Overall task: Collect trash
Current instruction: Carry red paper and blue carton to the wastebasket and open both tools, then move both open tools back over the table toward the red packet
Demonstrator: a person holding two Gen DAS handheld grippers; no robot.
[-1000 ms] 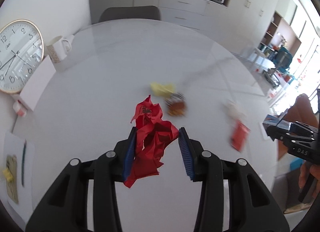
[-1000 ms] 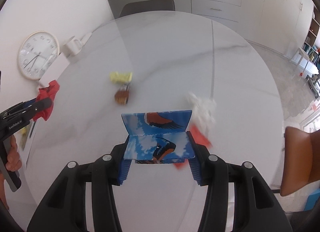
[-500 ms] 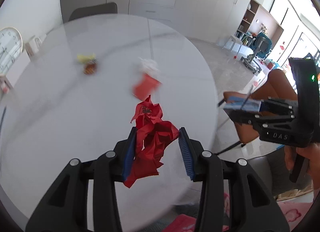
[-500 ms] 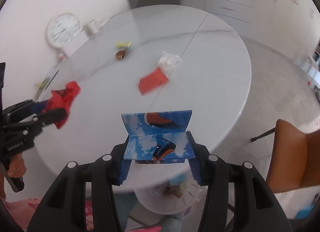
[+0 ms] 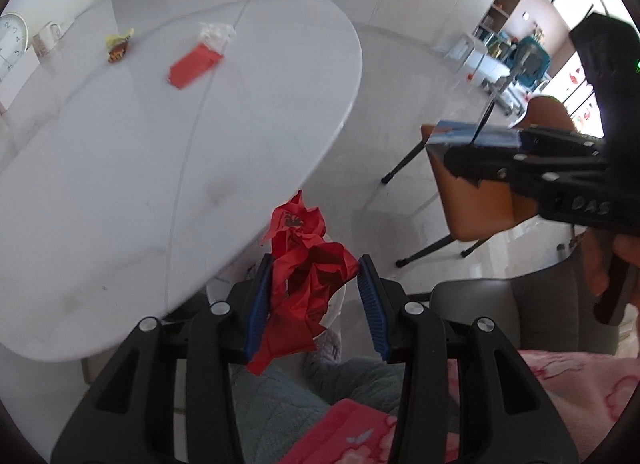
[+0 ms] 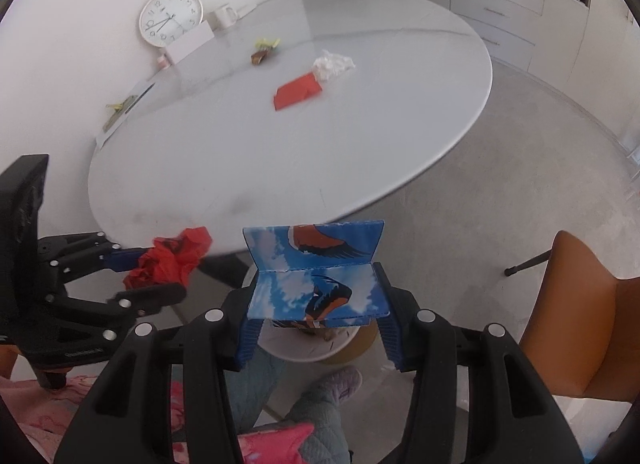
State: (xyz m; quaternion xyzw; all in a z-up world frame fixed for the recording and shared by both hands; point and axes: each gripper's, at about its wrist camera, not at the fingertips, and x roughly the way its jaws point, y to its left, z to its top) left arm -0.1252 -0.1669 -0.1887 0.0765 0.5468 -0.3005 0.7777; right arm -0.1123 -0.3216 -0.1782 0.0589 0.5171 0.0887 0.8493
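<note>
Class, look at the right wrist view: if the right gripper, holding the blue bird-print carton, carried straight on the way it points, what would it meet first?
Probably the white pedestal base of the table, on the floor beyond the right gripper and its blue bird-print carton. Depth is unclear, so it might meet bare floor beside it instead.

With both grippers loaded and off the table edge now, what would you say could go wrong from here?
1. The crumpled red paper hangs loosely from the left gripper, with much of it outside the pads; it might slip out onto the floor.
2. The folded blue card in the right gripper is thin and bent, so it may buckle or twist free.
3. The red packet, white tissue and small wrappers lie on the table, so another trip is likely needed.
</note>
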